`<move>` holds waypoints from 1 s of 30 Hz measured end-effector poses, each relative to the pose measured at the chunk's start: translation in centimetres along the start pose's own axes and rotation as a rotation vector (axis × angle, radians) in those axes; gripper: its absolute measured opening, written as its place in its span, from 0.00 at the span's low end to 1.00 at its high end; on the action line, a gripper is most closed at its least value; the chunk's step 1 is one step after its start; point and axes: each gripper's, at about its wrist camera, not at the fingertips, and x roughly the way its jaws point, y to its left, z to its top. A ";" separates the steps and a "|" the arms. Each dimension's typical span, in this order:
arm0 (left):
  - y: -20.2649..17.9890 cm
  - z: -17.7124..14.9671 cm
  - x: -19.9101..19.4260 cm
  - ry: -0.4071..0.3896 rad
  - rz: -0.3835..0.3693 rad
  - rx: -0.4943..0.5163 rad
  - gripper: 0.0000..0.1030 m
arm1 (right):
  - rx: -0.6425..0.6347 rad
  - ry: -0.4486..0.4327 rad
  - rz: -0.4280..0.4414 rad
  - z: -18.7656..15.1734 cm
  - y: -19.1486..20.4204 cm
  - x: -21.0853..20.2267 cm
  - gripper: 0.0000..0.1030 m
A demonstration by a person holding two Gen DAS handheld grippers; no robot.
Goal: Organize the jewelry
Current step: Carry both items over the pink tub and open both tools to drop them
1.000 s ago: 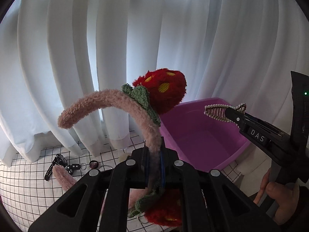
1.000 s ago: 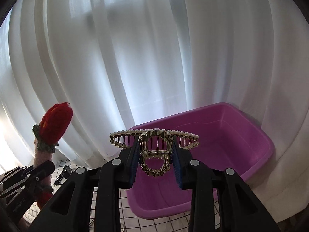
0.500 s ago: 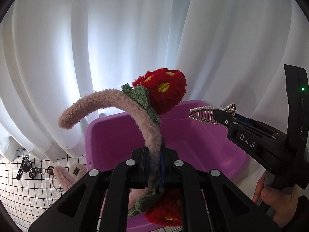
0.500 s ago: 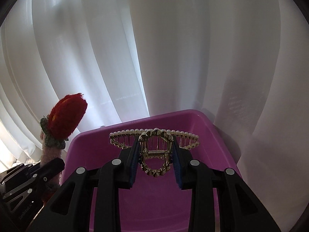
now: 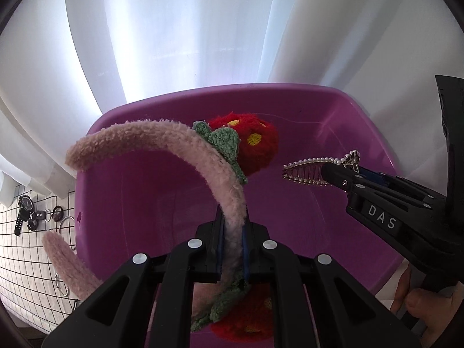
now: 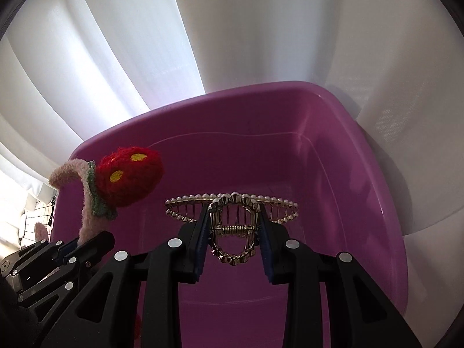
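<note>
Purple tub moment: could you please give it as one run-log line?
left gripper: shut on headband | right gripper: shut on hair claw | both over purple tub

Setting: a home room, likely by a window — white sheer curtains (image 5: 174,43) hang in folds, backlit by daylight. A purple plastic tub (image 5: 362,121) stands against them on a white cloth with black grid lines (image 5: 17,261). Small accessories — a watch (image 5: 23,211), rings (image 5: 65,224) — lie on the cloth.

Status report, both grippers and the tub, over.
Left gripper shut on fuzzy headband. Right gripper shut on pearl claw clip. Both over purple tub; nothing blocking.
</note>
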 end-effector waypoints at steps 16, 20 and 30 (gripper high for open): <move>0.8 0.2 5.3 0.196 0.049 -0.083 0.39 | -0.002 0.127 -0.028 0.7 -0.6 4.0 0.36; 1.0 0.5 4.6 0.159 0.072 -0.090 0.82 | 0.005 0.123 -0.035 1.3 -0.6 4.3 0.53; 2.0 0.2 3.9 0.154 0.081 -0.108 0.82 | 0.017 0.104 -0.025 1.2 -0.9 4.1 0.53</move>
